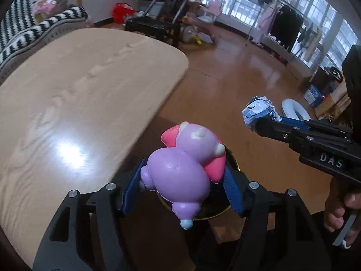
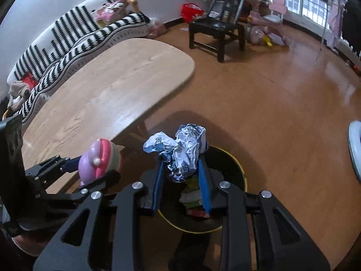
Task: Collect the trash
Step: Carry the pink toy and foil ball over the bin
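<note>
A purple and pink squishy toy (image 1: 185, 164) sits between the blue pads of my left gripper (image 1: 183, 180), which is shut on it. Beneath it shows the gold rim of a black trash bin (image 1: 216, 216). My right gripper (image 2: 181, 167) is shut on a crumpled blue-and-white wrapper (image 2: 182, 153), held directly over the bin (image 2: 239, 169). Some trash (image 2: 191, 196) lies inside the bin. In the right wrist view the toy (image 2: 99, 160) and left gripper (image 2: 90, 169) hover at the left, over the table's edge. In the left wrist view the wrapper (image 1: 259, 109) and right gripper (image 1: 259, 119) are at the right.
A light wooden table (image 2: 112, 85) stands left of the bin, with a striped sofa (image 2: 74, 33) behind it. A dark chair (image 2: 216, 29) and toys stand at the back. A white round object (image 2: 354, 149) lies on the floor at the right. A hand (image 1: 338, 214) holds the right gripper's handle.
</note>
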{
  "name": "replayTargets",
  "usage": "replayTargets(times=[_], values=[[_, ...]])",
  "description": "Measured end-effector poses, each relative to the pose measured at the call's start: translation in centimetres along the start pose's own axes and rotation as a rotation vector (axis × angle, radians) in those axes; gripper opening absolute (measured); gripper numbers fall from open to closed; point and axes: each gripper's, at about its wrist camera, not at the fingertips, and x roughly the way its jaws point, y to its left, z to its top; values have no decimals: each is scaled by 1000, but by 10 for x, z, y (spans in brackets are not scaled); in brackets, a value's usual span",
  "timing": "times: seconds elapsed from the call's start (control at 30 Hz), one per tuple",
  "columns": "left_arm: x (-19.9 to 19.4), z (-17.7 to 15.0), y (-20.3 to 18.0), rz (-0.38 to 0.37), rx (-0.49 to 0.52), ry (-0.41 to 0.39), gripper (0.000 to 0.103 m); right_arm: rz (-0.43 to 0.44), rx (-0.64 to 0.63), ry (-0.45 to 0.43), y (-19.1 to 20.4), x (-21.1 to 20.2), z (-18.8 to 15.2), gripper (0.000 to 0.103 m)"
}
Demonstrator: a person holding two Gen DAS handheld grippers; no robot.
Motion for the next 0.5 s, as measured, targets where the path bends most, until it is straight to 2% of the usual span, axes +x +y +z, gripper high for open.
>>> replayTargets(times=[0.13,0.5], values=[[16,2,-11,-8,3,27,64,-14,12,19,-11,1,-5,29],[25,3,-13,-20,21,49,64,-9,7,26,-1,4,5,29]])
